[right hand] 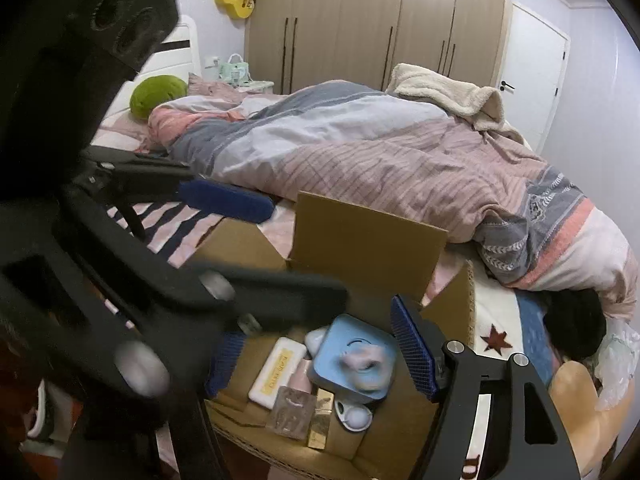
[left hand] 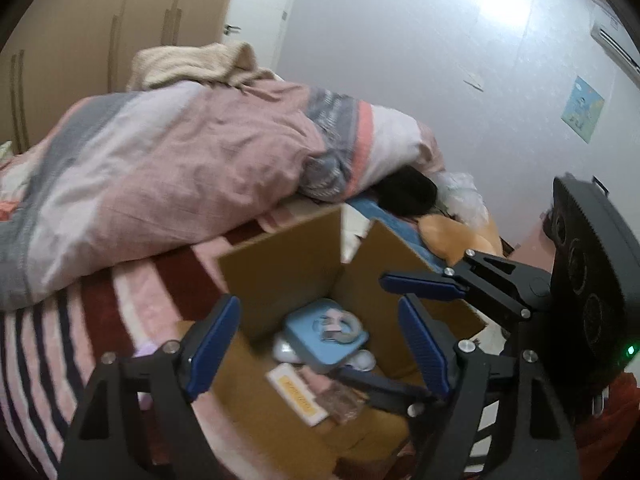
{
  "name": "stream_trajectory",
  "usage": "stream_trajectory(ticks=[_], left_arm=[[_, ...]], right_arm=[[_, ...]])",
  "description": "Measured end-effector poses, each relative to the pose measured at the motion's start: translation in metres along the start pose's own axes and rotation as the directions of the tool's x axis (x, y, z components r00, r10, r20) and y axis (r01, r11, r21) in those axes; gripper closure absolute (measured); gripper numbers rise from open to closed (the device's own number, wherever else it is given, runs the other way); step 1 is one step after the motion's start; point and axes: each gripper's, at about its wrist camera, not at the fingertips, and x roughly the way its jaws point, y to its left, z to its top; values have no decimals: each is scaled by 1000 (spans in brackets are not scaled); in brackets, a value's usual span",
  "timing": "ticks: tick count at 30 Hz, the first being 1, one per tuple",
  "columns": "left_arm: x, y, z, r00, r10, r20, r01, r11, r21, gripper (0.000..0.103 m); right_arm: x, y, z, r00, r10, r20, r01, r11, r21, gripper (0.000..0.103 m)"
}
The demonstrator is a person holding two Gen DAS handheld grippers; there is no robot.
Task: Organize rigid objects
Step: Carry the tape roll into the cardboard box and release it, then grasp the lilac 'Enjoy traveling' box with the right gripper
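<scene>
Bedroom clutter frames a cardboard box (left hand: 280, 276) on the striped bed. Low in both frames, the left gripper (left hand: 320, 344) and right gripper (right hand: 320, 344) hang released over it, nothing between their jaws. Just beyond them the blue square case (right hand: 352, 360) lies flat inside the box; farther back, the quilt (right hand: 360, 152).

Left gripper (right hand: 280, 260) motion-blurred.

Bedrm: bed (right hand: 360, 168), wardrobe (right hand: 360, 20) (tan).
</scene>
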Motion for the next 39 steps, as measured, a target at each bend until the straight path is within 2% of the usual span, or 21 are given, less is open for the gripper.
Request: stream_trajectory(ticks=[3, 7, 12, 14, 19, 21, 23, 25, 27, 30, 32, 36, 39], left_arm=[[-29, 25, -7, 997, 65, 46, -63, 997, -35, 19], [-68, 60, -23, 979, 188, 81, -182, 980, -76, 19], [-110, 104, -62, 938, 333, 99, -320, 939, -128, 18], [-121, 120, -81, 924, 369, 98, -352, 923, -158, 18], [-135, 154, -127, 914, 397, 82, -370, 899, -234, 18], [-137, 164, -144, 913, 402, 72, -373, 892, -256, 18], [-136, 171, -157, 914, 401, 61, -372, 888, -271, 18], [-134, 176, -167, 918, 394, 55, -364, 888, -282, 18], [-132, 182, -175, 923, 382, 50, -351, 887, -299, 18], [-130, 187, -182, 930, 366, 46, -333, 886, -322, 18], [-128, 189, -185, 932, 360, 45, -327, 886, -329, 18], [-126, 191, -185, 935, 351, 45, -316, 887, -337, 18], [-124, 191, -184, 937, 346, 42, -313, 888, -337, 18]], right_arm=[[1, 15, 7, 999, 43, 20, -42, 999, -17, 36], [3, 53, 23, 987, 152, 47, -149, 986, -68, 36], [18, 113, 36, 956, 294, 15, -290, 947, -138, 36], [29, 136, 36, 945, 328, -12, -325, 932, -159, 36], [76, 182, 25, 930, 354, -96, -365, 917, -158, 34], [97, 188, 18, 937, 331, -114, -345, 929, -136, 28], [119, 189, 8, 954, 276, -115, -289, 950, -120, 22], [149, 182, -3, 976, 177, -125, -190, 977, -101, 20], [171, 170, -9, 987, 90, -130, -100, 992, -74, 17], [196, 155, -12, 993, -19, -114, 11, 998, -69, 11], [208, 148, -11, 992, -90, -91, 83, 994, -76, 3], [229, 137, -8, 989, -99, -106, 91, 993, -76, 0], [238, 132, -7, 992, -40, -119, 33, 998, -56, 0]])
